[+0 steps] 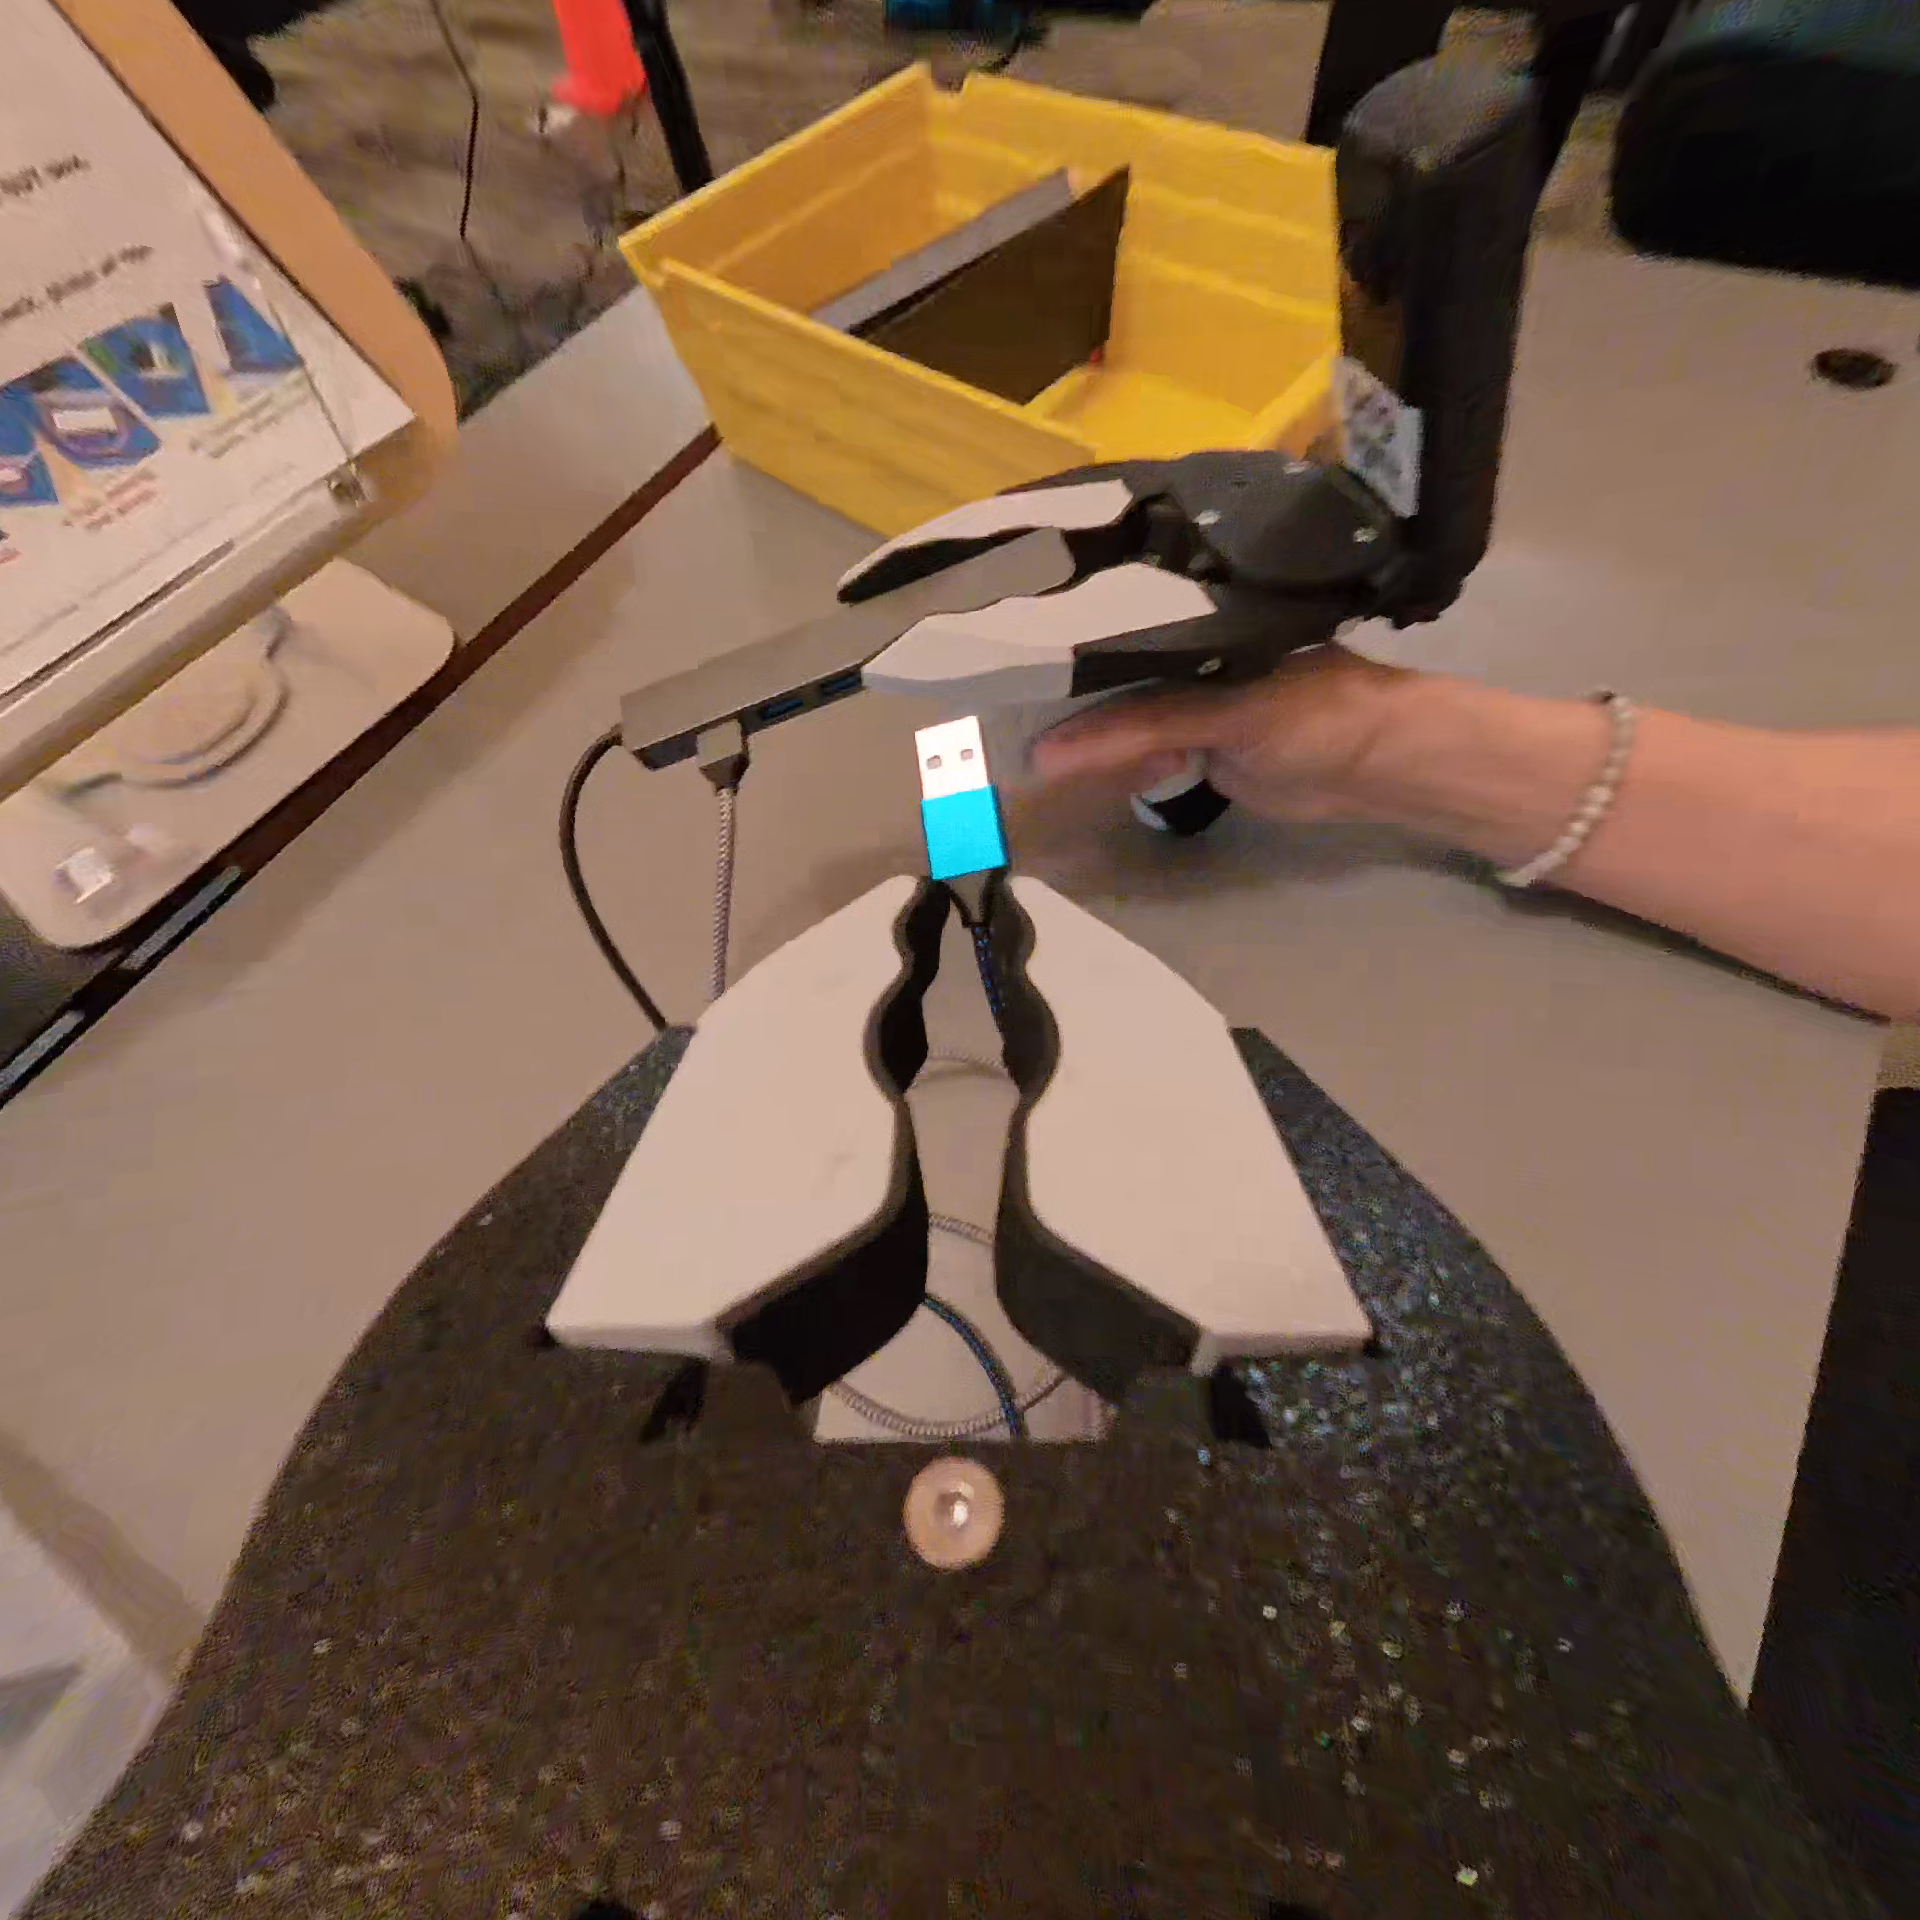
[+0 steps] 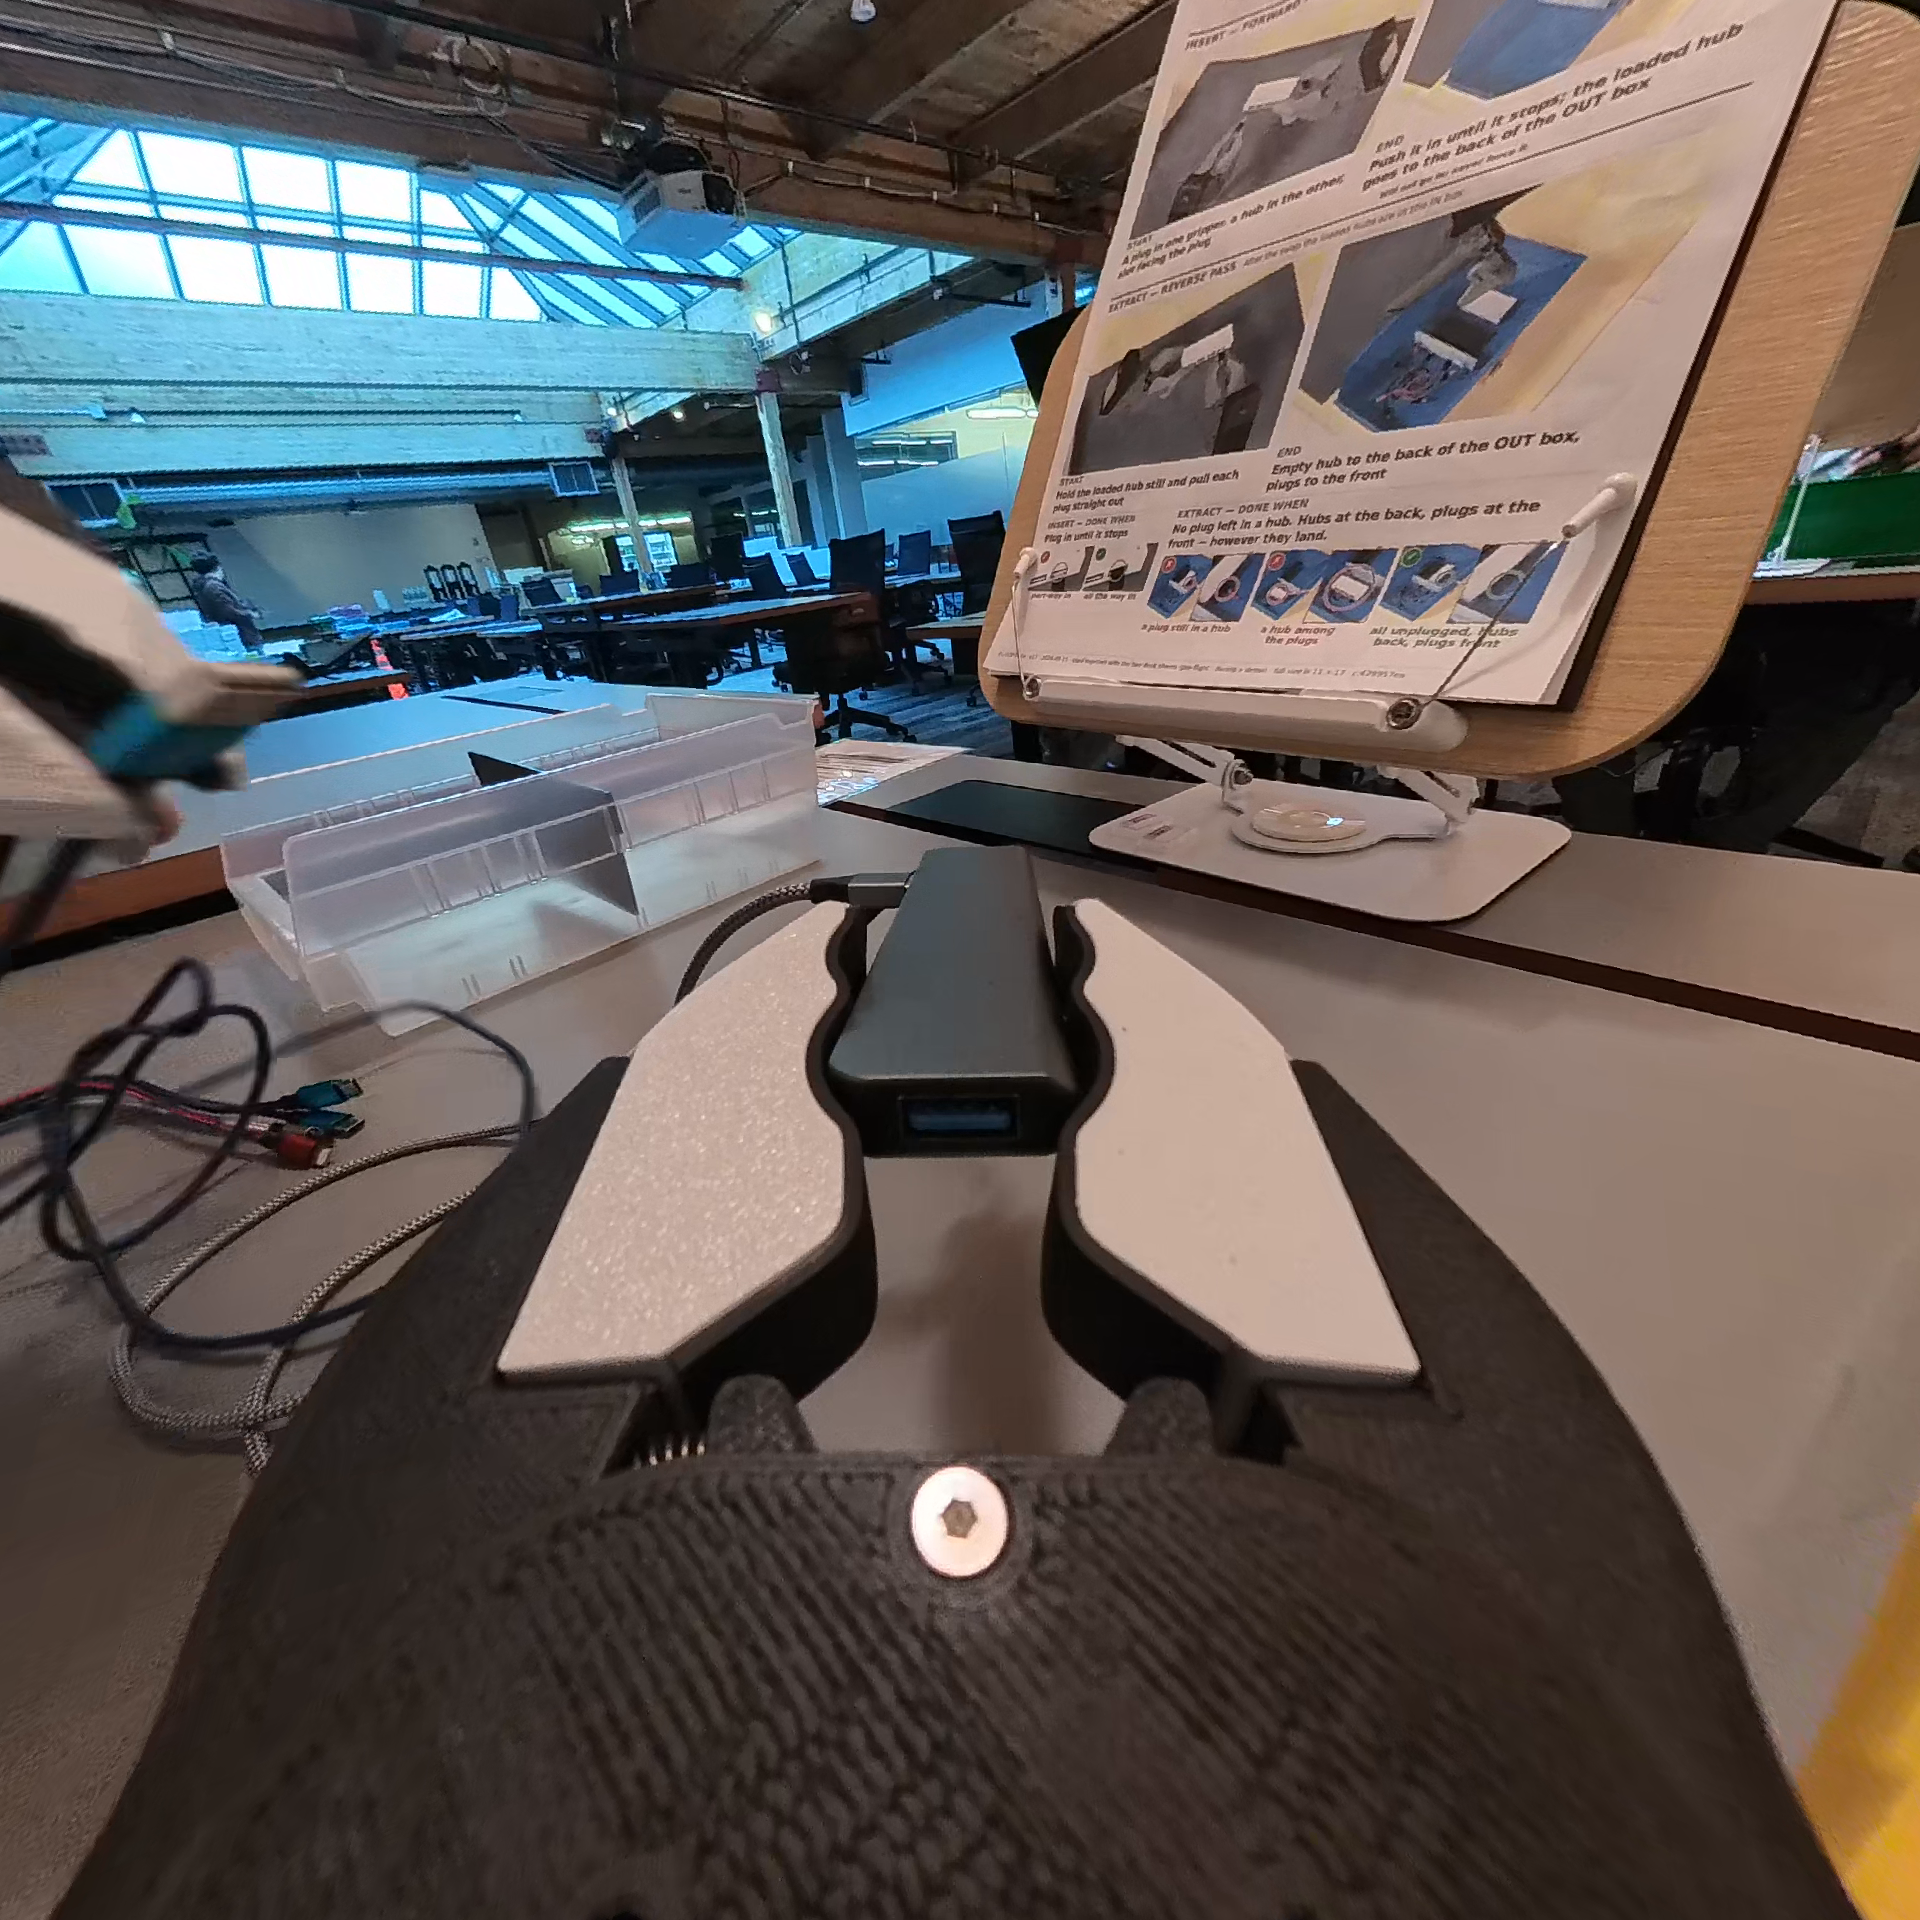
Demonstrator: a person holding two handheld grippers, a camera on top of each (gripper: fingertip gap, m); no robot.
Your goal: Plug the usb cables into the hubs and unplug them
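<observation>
Bright blue plug (image 1: 963, 831), dark grey hub (image 2: 951, 997), yellow bin (image 1: 997, 301), clear bin (image 2: 520, 831)

The left claw (image 1: 961, 894) points forward and slightly up, its grey fingers (image 1: 769, 1122) pinched nearly together at the tips. The right claw (image 1: 883, 623) comes in from the right, lying level with its fingers closed. A bare hand (image 1: 1247, 748) holds it from beneath, forearm stretching off to the right, a beaded bracelet (image 1: 1579, 795) on the wrist.
</observation>
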